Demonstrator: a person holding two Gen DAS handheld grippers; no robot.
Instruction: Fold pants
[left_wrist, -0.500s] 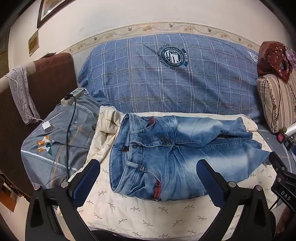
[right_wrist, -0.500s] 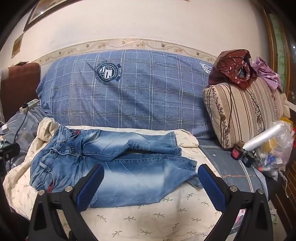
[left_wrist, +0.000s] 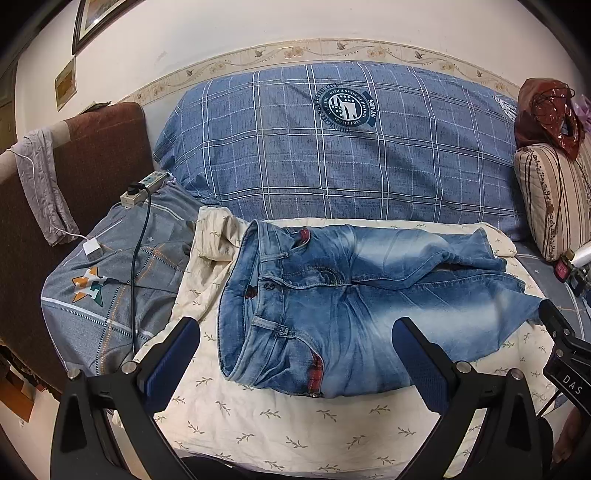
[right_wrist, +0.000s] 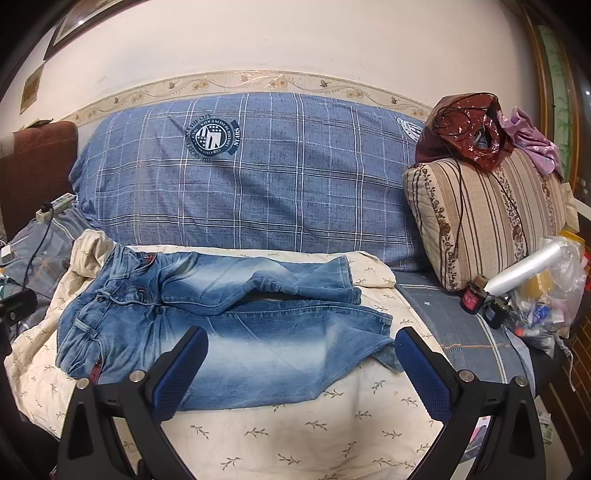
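Observation:
A pair of faded blue denim pants (left_wrist: 351, 306) (right_wrist: 236, 332) lies flat on a cream leaf-print blanket (left_wrist: 280, 432) (right_wrist: 295, 439), waistband to the left, both short legs pointing right. My left gripper (left_wrist: 295, 332) hovers wide open over the waistband end, nothing between its blue pads. My right gripper (right_wrist: 299, 336) hovers wide open over the near leg, its right fingertip (right_wrist: 406, 338) close to the hem. Neither touches the denim. The right gripper's body shows at the right edge of the left wrist view.
A big blue checked pillow (left_wrist: 332, 147) leans on the wall behind. A power strip (left_wrist: 144, 188) with a black cable lies on grey bedding at left. A striped cushion (right_wrist: 491, 218) and a clutter of bottles and plastic bags (right_wrist: 535, 291) sit at right.
Both grippers have shifted only slightly; the pants lie as before and both sets of jaws stay wide.

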